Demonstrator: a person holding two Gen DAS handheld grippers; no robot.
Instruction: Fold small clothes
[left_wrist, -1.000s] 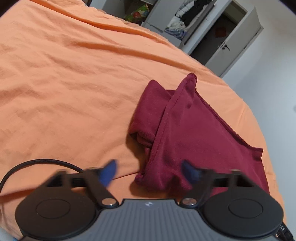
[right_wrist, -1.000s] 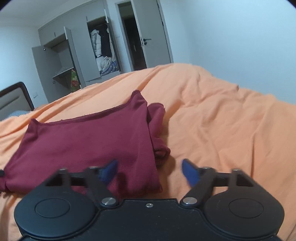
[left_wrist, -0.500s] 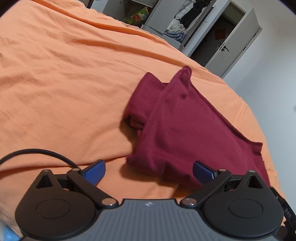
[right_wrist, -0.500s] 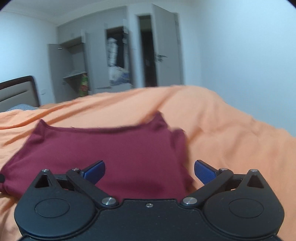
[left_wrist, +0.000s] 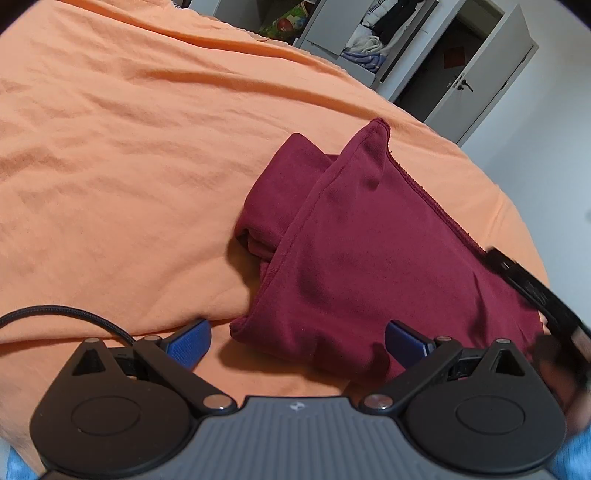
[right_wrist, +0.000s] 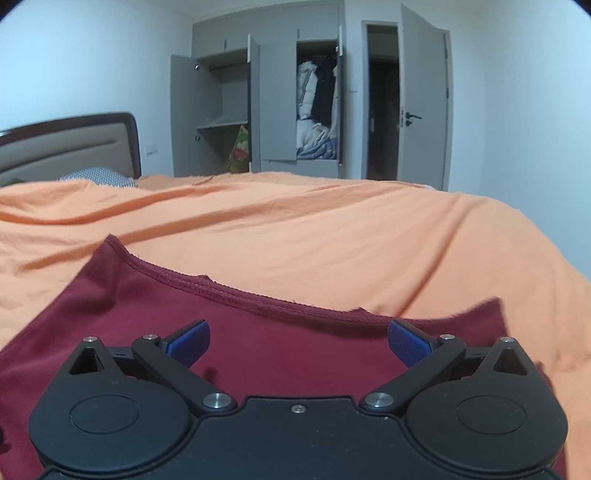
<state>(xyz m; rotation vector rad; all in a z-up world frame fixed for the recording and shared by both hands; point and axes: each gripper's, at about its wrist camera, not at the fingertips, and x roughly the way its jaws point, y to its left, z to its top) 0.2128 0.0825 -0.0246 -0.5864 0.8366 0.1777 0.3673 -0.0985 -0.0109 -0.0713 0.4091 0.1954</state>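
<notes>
Grippers: two, one per hand, each black with two blue-padded fingers.
Left gripper (left_wrist: 297, 338): spread wide, holding nothing; its left pad (left_wrist: 190, 341) sits over bare sheet, its right pad over the near edge of the garment. Whether either pad touches the fabric cannot be told.
Cable (left_wrist: 62, 314): one black braided cord, curving in from the left edge toward the left gripper.
Garment (left_wrist: 369, 254): one small maroon knit piece, soft and matte, lying folded on the bed. A stitched hem runs along its far edge, and a bunched fold pokes out on its left side with a dark hollow beneath.
Right gripper (right_wrist: 298, 338): spread wide, holding nothing, poised low above the garment (right_wrist: 280, 350), both pads over maroon cloth.
Hidden parts: garment's near edge is covered by both gripper bodies; the right gripper's body shows only as a blurred black shape at the right rim of the left view.
Bed sheet (right_wrist: 332, 229): one, orange, softly wrinkled.
Wardrobe (right_wrist: 266, 110): one, grey, doors open, clothes hanging and heaped inside.
Headboard (right_wrist: 70, 144): one, padded with a dark frame, partly cut off at left.
</notes>
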